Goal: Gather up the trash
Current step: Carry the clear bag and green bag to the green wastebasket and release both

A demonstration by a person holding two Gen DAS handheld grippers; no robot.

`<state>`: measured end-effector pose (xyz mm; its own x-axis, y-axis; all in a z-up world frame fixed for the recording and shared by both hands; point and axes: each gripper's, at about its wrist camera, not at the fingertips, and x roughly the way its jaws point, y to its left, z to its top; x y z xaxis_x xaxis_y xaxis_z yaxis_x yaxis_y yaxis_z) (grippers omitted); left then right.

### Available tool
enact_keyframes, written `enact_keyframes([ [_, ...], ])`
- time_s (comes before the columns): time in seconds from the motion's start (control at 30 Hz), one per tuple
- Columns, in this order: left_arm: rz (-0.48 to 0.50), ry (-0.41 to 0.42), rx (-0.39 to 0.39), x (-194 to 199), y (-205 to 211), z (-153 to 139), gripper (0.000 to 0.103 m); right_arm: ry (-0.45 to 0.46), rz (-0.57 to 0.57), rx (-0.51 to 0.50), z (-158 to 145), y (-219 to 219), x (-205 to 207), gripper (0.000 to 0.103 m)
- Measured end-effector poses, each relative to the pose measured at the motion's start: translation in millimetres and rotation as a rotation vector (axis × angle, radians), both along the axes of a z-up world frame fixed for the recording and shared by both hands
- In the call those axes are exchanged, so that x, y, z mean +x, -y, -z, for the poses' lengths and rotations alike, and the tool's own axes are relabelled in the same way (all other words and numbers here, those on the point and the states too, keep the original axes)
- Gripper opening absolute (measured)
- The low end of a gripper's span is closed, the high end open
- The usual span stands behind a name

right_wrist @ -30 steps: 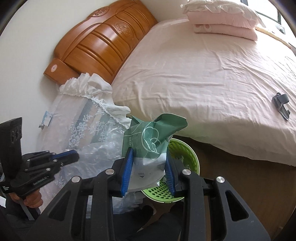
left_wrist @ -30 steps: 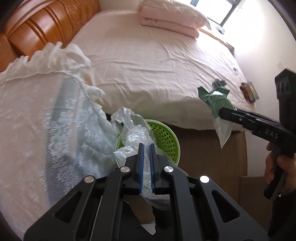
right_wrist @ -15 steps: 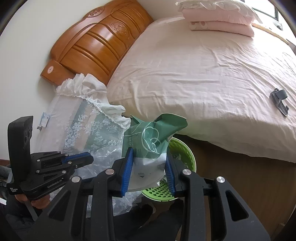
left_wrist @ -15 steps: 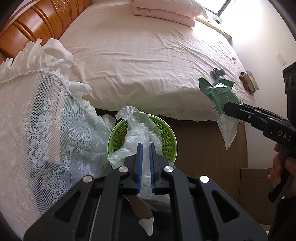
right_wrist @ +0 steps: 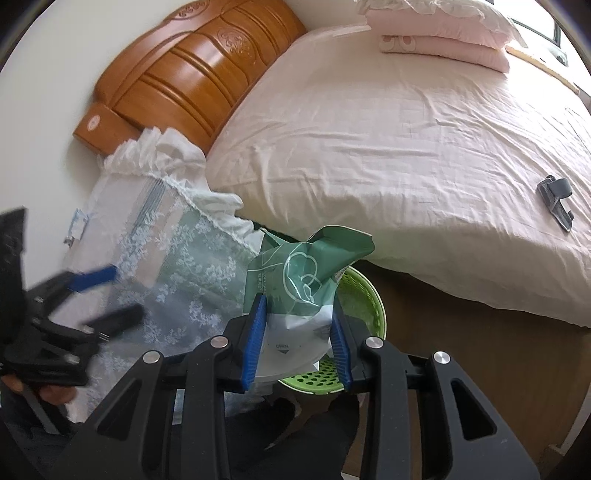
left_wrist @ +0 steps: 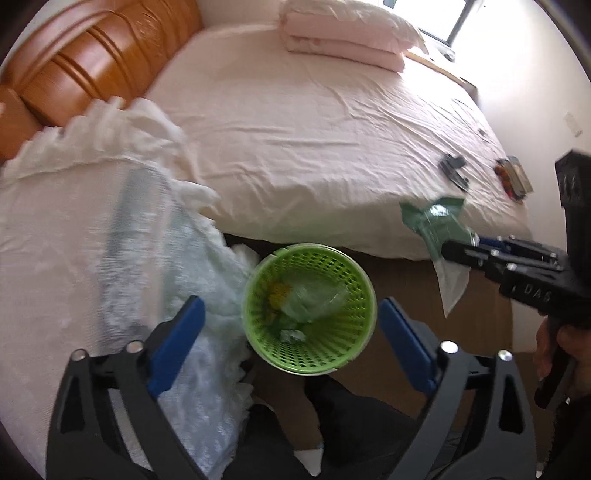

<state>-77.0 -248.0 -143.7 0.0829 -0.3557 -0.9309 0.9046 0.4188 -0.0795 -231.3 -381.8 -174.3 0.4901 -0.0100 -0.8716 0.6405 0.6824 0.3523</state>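
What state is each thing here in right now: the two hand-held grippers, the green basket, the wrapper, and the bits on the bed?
Left hand-held gripper: open wide above the basket, holding nothing.
Right hand-held gripper: shut on the green wrapper.
Green wrapper: crumpled, held in the air beside the basket.
Green basket: upright on the floor, with clear plastic trash inside.
Clear plastic trash: lying in the basket.
Grey clip: lying on the bed.
Pillows: stacked.
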Motion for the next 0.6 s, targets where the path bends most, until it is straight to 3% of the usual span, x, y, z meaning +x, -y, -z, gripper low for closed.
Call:
enact_keyframes([
  [0.27, -0.132, 0.104, -0.051, 33, -44, -36, 0.095, -0.101, -0.080, -0.009, 39, -29, 29, 0.036],
  [0.3, -0.152, 0.107, -0.056, 38, -50, -39, 0.095, -0.110, -0.087, -0.003, 43, -31, 32, 0.048],
  [0.33, -0.173, 0.107, -0.061, 42, -56, -41, 0.095, -0.122, -0.093, -0.002, 49, -36, 37, 0.069],
  [0.4, -0.207, 0.105, -0.068, 48, -65, -44, 0.095, -0.144, -0.096, -0.022, 54, -42, 45, 0.088],
  [0.6, -0.283, 0.109, -0.086, 63, -86, -52, 0.095, -0.131, -0.088, -0.043, 35, -46, 64, 0.096],
])
